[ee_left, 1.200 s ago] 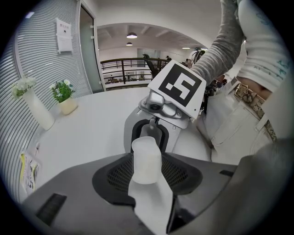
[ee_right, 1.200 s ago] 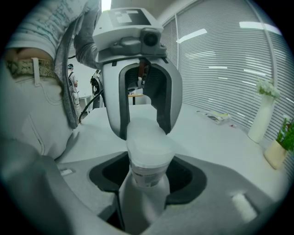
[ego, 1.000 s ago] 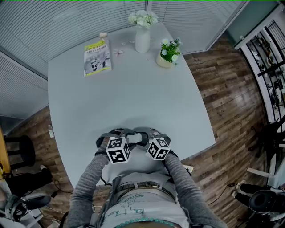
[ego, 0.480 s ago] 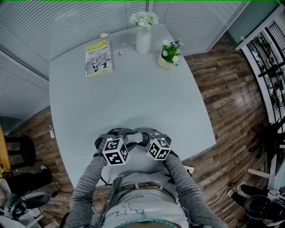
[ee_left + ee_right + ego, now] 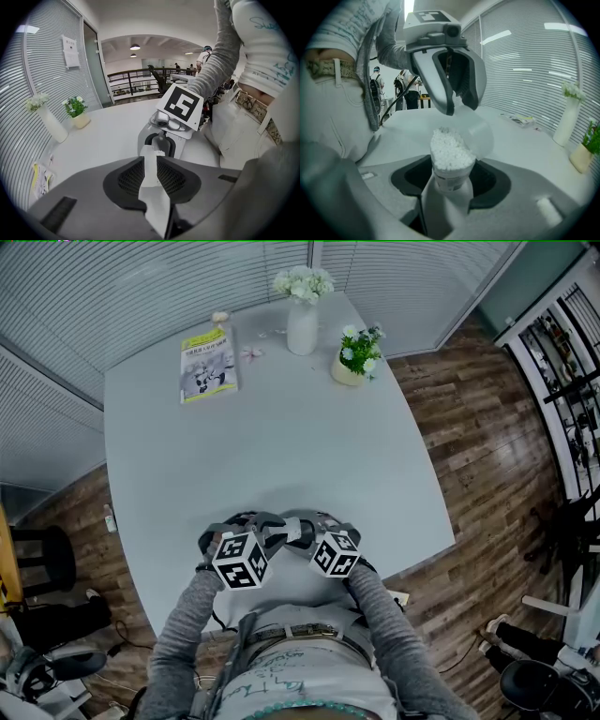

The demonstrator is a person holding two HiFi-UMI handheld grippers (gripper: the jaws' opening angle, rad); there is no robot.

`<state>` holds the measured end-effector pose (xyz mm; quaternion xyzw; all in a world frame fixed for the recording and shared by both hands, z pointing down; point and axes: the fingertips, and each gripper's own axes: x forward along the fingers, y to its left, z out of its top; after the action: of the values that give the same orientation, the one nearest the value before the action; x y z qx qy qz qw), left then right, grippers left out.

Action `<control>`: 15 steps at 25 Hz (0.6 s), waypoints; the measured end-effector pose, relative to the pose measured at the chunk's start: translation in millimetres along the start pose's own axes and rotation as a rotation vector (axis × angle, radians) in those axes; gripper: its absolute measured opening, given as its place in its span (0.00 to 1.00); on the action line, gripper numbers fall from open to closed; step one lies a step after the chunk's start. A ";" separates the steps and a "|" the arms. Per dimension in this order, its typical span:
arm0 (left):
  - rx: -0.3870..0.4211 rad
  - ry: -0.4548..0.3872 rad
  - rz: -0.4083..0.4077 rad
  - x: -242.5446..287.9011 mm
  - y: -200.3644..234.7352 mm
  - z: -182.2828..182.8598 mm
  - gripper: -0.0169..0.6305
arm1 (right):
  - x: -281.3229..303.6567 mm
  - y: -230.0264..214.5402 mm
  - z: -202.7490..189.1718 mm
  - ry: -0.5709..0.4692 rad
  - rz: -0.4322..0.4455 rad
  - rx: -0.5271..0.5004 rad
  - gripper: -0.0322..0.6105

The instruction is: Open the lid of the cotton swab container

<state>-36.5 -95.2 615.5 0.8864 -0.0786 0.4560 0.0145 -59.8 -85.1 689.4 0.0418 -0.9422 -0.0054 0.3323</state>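
Note:
The clear cotton swab container (image 5: 449, 180) stands upright between the pads of my right gripper (image 5: 450, 187), which is shut on it. Its mouth is uncovered and the white swab heads (image 5: 449, 152) show. The translucent lid (image 5: 480, 133) tilts up beside the mouth, and I cannot tell whether it is still attached. My left gripper (image 5: 458, 105) reaches down from above; its jaws have just been closing and now pinch the lid. In the left gripper view the lid (image 5: 151, 171) shows edge-on between the pads of the left gripper (image 5: 151, 176). In the head view both grippers, left (image 5: 270, 527) and right (image 5: 302, 527), meet close to my body.
The grey table (image 5: 281, 446) carries a yellow booklet (image 5: 206, 362), a white vase of flowers (image 5: 302, 320) and a small potted plant (image 5: 356, 354) at its far end. The table's near edge lies just under my hands. Wooden floor surrounds the table.
The left gripper's marker cube has shifted slightly left in the head view. The right gripper and the container have stayed put.

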 end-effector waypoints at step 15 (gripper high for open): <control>-0.081 -0.046 0.039 -2.6 16.4 -0.9 0.13 | 3.1 3.0 -7.0 0.017 0.001 0.066 0.43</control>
<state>-41.2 -111.0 613.2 0.8936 -0.1145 0.4321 0.0397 -58.1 -82.3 696.9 0.0523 -0.9392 0.0261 0.3385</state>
